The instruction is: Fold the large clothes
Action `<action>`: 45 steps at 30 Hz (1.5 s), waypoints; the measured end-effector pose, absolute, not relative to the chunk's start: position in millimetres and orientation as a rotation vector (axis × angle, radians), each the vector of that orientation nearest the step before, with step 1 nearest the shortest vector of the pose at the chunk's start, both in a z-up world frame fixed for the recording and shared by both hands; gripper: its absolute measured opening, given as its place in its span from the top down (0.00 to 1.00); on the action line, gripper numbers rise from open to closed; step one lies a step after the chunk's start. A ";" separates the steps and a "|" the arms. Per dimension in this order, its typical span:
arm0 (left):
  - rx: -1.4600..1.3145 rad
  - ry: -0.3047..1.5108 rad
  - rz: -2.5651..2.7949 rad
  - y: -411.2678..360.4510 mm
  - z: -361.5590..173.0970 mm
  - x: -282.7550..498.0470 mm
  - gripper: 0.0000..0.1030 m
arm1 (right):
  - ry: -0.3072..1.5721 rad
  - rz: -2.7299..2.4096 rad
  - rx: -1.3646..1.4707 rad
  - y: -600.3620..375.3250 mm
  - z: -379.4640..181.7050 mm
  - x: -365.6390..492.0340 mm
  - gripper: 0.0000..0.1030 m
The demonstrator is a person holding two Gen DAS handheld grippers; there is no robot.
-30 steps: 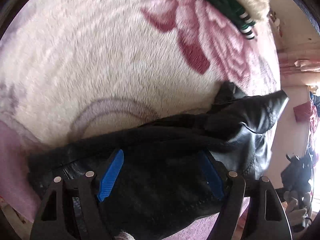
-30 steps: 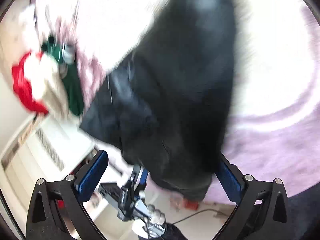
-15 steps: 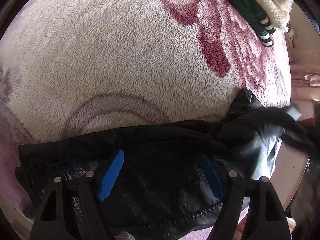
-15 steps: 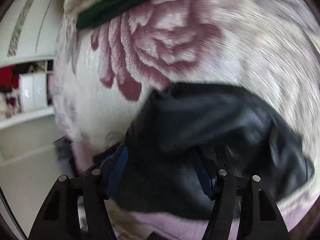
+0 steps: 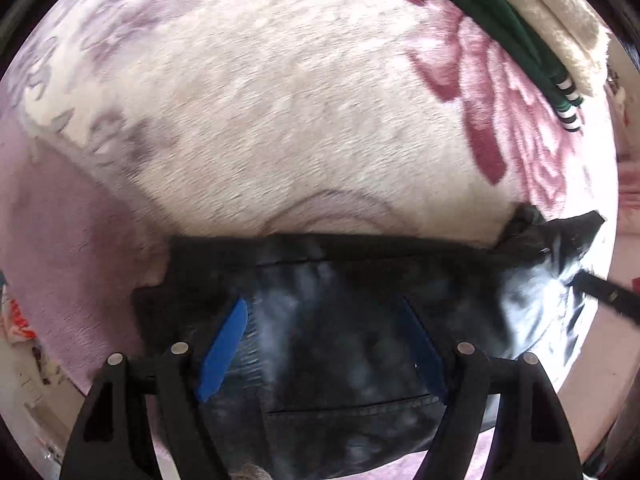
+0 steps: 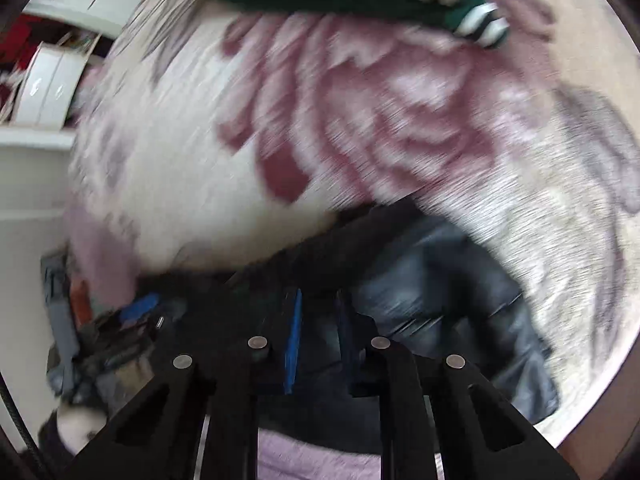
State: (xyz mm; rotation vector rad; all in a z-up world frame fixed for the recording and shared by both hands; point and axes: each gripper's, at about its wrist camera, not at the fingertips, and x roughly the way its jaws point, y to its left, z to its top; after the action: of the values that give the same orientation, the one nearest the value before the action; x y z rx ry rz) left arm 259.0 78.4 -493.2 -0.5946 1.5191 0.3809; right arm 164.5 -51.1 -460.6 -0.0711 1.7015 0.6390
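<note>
A black leather jacket (image 5: 340, 280) lies in a long band across the near part of a fluffy cream blanket with dark pink flowers (image 5: 280, 100). My left gripper (image 5: 324, 344) points straight down over the jacket's middle. It is open wide, and its blue pads (image 5: 224, 348) stand apart above the leather. My right gripper (image 6: 318, 336) is at the jacket's (image 6: 460, 288) end. Its jaws are closing to a narrow gap with dark jacket fabric between the blue pads (image 6: 292, 340). The right wrist view is blurred.
A green garment with a white striped cuff (image 5: 500, 28) and a cream fluffy cloth (image 5: 560, 12) lie at the blanket's far edge. White shelves (image 6: 48, 92) and cluttered things on the floor (image 6: 80, 340) are beyond the blanket's left edge in the right wrist view.
My right gripper swung over the jacket, rolled, and its jaws went from wide apart to nearly together on the fabric. The jacket's raised right end came down. My left gripper shifted a little and stayed open.
</note>
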 end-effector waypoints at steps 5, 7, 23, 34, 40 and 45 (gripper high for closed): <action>-0.558 1.591 0.429 86.7 -517.1 230.5 0.26 | 1.755 0.565 -0.162 -14.7 -534.5 159.0 0.82; -0.541 1.592 0.424 84.3 -520.5 231.0 0.26 | 1.751 0.545 -0.170 -10.3 -537.4 160.5 0.83; -0.688 1.535 0.338 64.2 -531.4 319.3 0.23 | 1.714 0.421 0.445 -113.3 -527.1 266.2 0.86; -0.625 1.509 0.220 14.7 -464.3 307.8 0.23 | 1.673 0.341 0.518 -229.1 -451.1 188.6 0.16; -0.510 1.577 0.225 -26.0 -516.5 338.2 0.11 | 1.683 0.181 0.700 -326.0 -510.9 110.4 0.16; -0.486 1.589 0.208 -30.4 -520.7 334.2 0.06 | 1.573 0.291 1.062 -345.2 -593.2 83.9 0.14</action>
State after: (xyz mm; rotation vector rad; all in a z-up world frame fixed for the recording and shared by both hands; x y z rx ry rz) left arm 334.2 -30.4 -520.7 -0.4864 1.5885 0.2080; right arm 83.9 -345.2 -593.2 1.0620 1.5730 0.2910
